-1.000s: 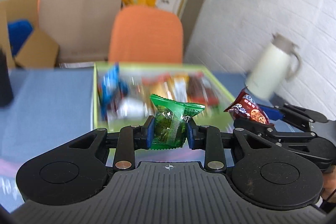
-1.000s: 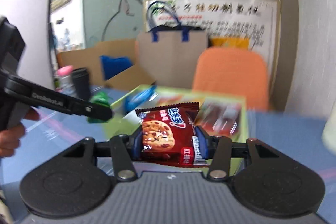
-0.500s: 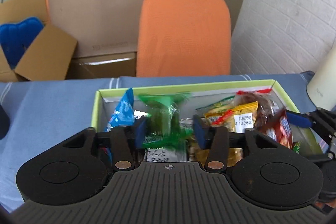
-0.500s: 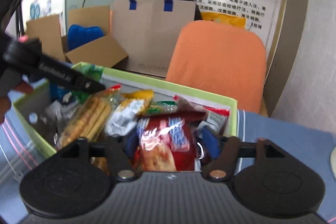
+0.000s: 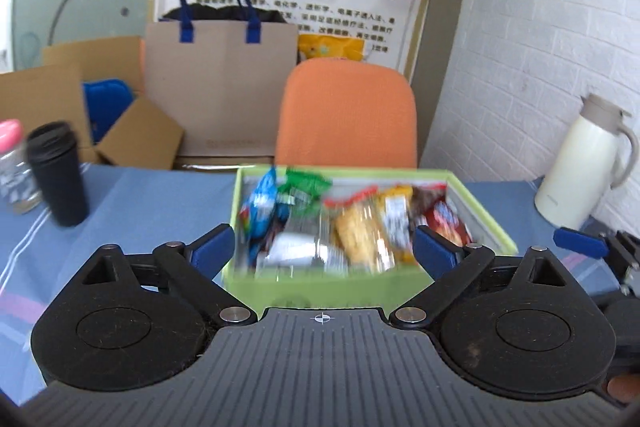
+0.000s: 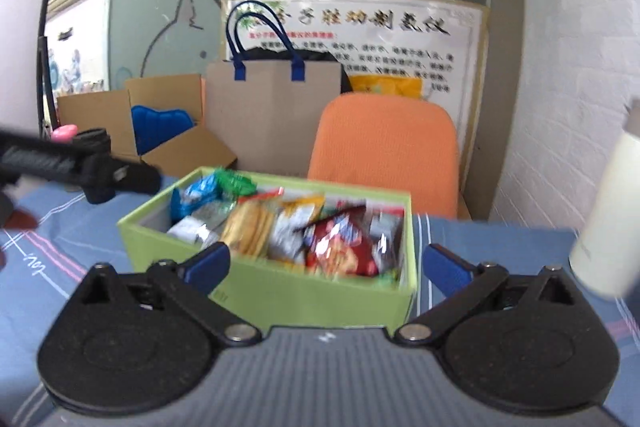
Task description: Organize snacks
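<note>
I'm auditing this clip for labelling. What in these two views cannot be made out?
- Snack wrappers in the green box: print unreadable, motion blur in both views.
- Box floor: hidden under the snacks.
- White thermos: cut off by the right wrist view's edge, blurred.
- Right gripper: mostly cut off in the left wrist view.
- Clear jar: cut off at the left edge.

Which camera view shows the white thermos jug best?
The left wrist view shows it best: the white thermos jug stands whole on the blue tablecloth, with lid and handle clear. In the right wrist view it is blurred and cut off by the frame's right edge.
</note>
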A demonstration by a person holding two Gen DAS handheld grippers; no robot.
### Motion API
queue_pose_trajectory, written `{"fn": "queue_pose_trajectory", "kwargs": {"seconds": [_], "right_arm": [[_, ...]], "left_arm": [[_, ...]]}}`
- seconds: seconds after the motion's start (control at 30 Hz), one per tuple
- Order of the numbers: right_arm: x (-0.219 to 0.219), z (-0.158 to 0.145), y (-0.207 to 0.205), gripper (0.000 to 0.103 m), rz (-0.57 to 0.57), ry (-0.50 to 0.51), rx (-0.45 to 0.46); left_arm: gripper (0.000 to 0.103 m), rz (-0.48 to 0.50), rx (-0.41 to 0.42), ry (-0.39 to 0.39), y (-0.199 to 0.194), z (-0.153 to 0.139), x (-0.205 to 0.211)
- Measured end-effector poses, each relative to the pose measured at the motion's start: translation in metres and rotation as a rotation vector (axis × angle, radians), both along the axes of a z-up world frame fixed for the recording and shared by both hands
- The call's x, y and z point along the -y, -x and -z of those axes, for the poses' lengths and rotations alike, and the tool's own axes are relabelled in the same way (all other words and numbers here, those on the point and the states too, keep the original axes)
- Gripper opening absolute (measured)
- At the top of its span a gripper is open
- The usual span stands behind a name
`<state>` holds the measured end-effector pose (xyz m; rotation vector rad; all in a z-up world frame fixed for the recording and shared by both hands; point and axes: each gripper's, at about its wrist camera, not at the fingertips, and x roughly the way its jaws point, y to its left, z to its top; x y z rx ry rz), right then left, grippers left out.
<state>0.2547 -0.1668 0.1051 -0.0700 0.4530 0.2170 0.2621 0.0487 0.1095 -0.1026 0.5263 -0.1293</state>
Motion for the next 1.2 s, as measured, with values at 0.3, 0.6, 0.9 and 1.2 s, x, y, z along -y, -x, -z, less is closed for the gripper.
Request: {"fn": "queue_pose_trajectory", "kwargs": {"seconds": [0.3,0.6,0.9,1.2], "right_arm": [[-0.003,0.034,0.106,0.103,0.314,-0.119,-0.045],[0.022,0.036,0.168,0.103,0.369,-0.179,-0.107],[0.030,0.047,0.217,0.103,0.329,-0.172,-0.136],[0.029,0.039,0.250,0.103,0.322,-0.164,-0.086]], "left_arm": [[0.088,-0.037,-0.086,0.032,0.102,0.048,0.012],[0.082,-0.042,-0.146,-0.010,0.156,0.068,0.023],[0.081,-0.024,-0.094,-0.040,0.213,0.072,0.037],[0.071,0.005,-0.066,-0.034,0.254,0.065,0.043]]}}
